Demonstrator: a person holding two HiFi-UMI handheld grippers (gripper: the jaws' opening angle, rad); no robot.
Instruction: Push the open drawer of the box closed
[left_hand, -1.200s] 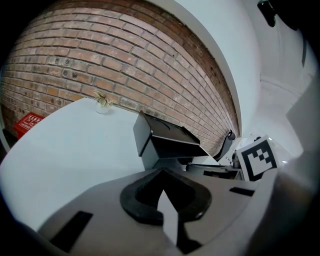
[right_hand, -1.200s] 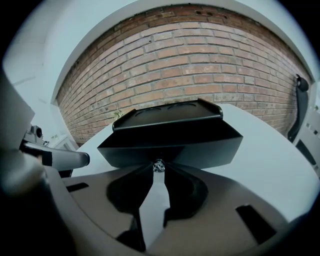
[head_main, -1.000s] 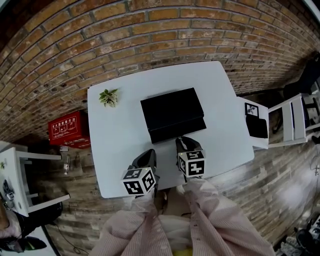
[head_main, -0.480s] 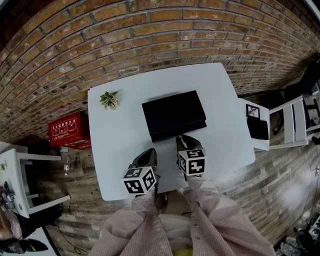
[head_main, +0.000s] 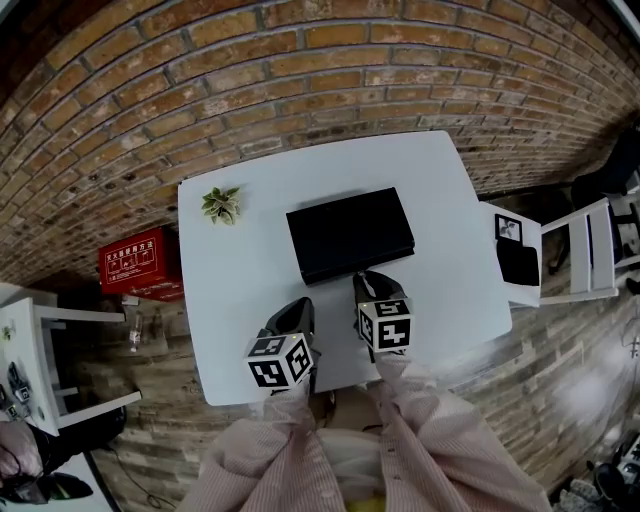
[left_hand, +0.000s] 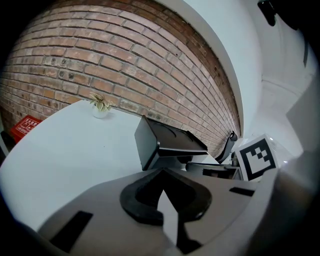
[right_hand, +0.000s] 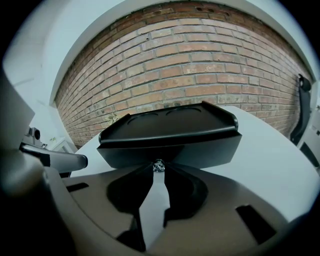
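A black box (head_main: 350, 232) lies in the middle of the white table (head_main: 240, 290). Its drawer front (right_hand: 200, 150) sits nearly flush under the lid. My right gripper (head_main: 366, 282) is against the front of the drawer, its narrow jaws closed on the small metal knob (right_hand: 159, 165). My left gripper (head_main: 296, 312) hovers over the table to the left of the box and a little nearer to me. It is shut and holds nothing. In the left gripper view the box (left_hand: 165, 142) shows just ahead and to the right.
A small potted plant (head_main: 220, 204) stands at the table's far left corner. A red case (head_main: 135, 262) lies on the floor to the left, and a white chair (head_main: 590, 250) stands to the right. A brick wall runs behind the table.
The drawer front has slid into the box as my right gripper moved forward with it. The left gripper has stayed where it was.
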